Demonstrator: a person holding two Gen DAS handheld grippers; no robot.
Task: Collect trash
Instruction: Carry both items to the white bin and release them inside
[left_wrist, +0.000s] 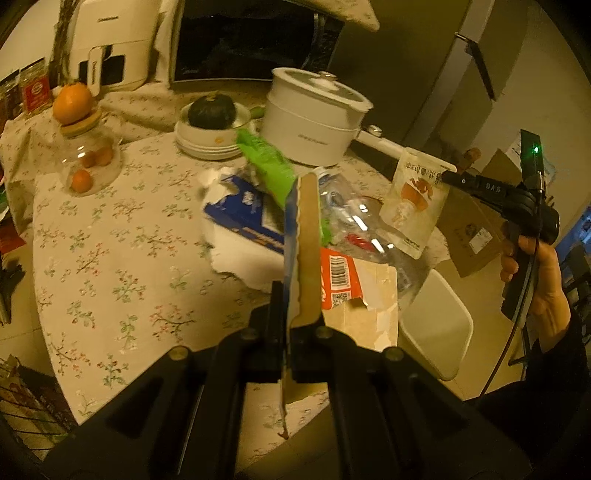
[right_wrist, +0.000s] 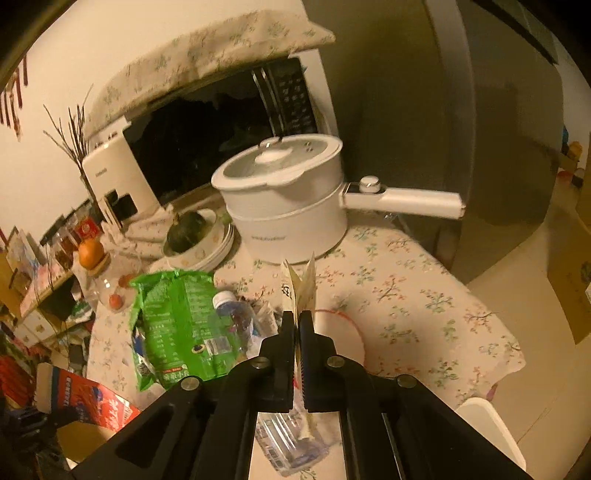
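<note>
My left gripper (left_wrist: 298, 306) is shut on a torn cardboard box piece (left_wrist: 304, 236), held edge-on above the table; it shows red and blue in the right wrist view (right_wrist: 85, 398). My right gripper (right_wrist: 298, 325) is shut on a white snack pouch (right_wrist: 301, 284), seen from the front in the left wrist view (left_wrist: 413, 199), lifted over the table's right side. On the table lie a green bag (right_wrist: 177, 325), a crushed clear plastic bottle (right_wrist: 236, 317), a blue box (left_wrist: 243, 214), white paper (left_wrist: 240, 254) and an orange-and-brown carton piece (left_wrist: 354, 299).
A white electric pot (right_wrist: 288, 206) with a long handle stands behind the pile. Stacked plates hold a dark squash (left_wrist: 212, 110). A glass jar (left_wrist: 88, 162) with an orange on top stands at left. A microwave (right_wrist: 207, 140) is behind. A white bin (left_wrist: 436, 325) sits by the table edge.
</note>
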